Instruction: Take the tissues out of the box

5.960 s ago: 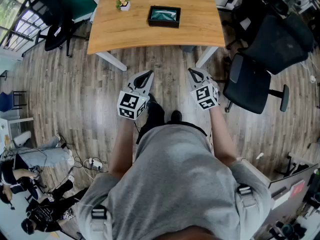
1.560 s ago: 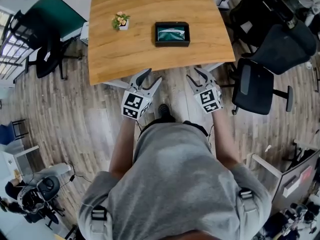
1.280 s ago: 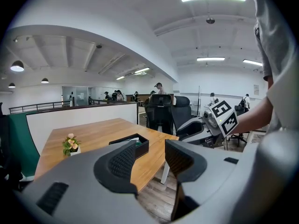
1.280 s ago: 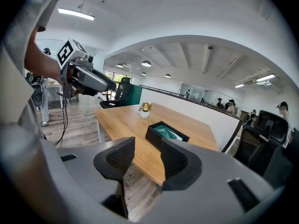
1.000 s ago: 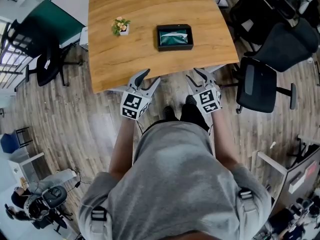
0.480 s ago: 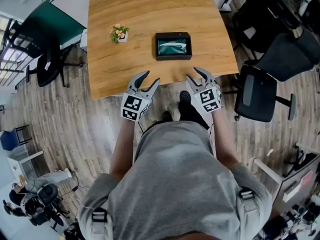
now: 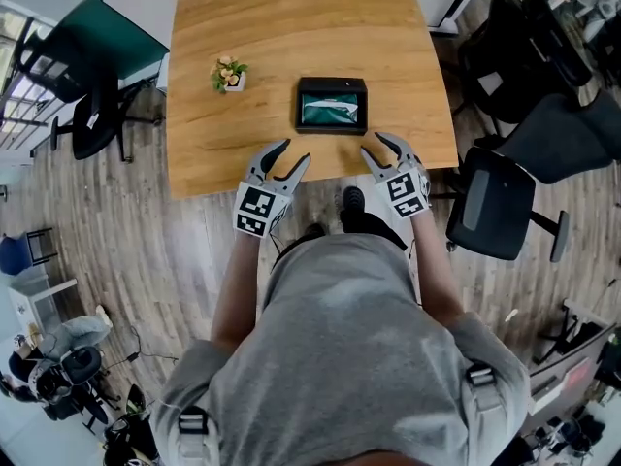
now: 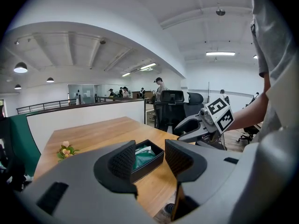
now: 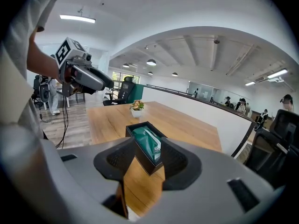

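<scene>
Head view: my left gripper [image 7: 294, 153] and right gripper [image 7: 376, 145] hover over the table's [image 7: 204, 134] near edge. The box [image 7: 332, 105] lies just beyond, green tissues [image 7: 332, 113] inside.
Left gripper view: jaws spread, nothing pinched, box ahead.
Right gripper view: jaws likewise spread and empty.

A small pot of flowers [image 7: 229, 73] stands toward the left side of the wooden counter [image 7: 243, 17]. On the plank floor [image 7: 116, 241], a black office chair [image 7: 497, 216] sits just off the counter's right corner. A second black chair [image 7: 92, 124] stands to the left, beside a green partition [image 7: 121, 47].
</scene>
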`<state>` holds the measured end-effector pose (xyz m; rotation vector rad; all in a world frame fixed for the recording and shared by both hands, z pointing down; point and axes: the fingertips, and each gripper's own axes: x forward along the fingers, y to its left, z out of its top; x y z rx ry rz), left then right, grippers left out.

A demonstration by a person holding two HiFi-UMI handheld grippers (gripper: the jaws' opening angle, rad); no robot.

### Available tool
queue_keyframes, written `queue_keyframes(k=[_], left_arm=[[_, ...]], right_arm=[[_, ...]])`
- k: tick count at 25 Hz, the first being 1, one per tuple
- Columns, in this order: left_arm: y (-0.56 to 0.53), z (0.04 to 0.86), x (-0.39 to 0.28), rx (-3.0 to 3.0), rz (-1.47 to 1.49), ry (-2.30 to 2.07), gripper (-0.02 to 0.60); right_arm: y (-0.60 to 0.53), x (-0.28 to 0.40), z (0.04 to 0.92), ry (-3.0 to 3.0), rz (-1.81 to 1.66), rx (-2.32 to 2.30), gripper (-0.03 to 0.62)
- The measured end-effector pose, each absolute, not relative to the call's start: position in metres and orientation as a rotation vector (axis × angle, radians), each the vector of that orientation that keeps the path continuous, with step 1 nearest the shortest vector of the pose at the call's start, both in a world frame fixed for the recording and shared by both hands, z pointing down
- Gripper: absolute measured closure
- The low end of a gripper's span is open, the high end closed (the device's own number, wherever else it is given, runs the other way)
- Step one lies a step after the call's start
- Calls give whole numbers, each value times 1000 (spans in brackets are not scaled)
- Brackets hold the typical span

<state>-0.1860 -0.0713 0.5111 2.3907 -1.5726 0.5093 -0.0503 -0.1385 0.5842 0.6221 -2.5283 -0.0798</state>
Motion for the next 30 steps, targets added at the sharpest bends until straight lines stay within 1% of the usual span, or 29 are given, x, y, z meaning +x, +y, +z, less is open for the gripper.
queue_keyframes(k=[17, 23, 30], left_arm=[[-125, 539, -178, 2259, 552, -1615, 368], [-136, 544, -183, 2264, 553, -1580, 368], [-159, 567, -192, 2346, 640, -1447, 368]], right_arm=[[-211, -53, 605, -2522, -120, 414, 416], [-231, -55, 600, -2511, -130, 446, 416], [-245, -60, 612, -2453, -90, 524, 416]])
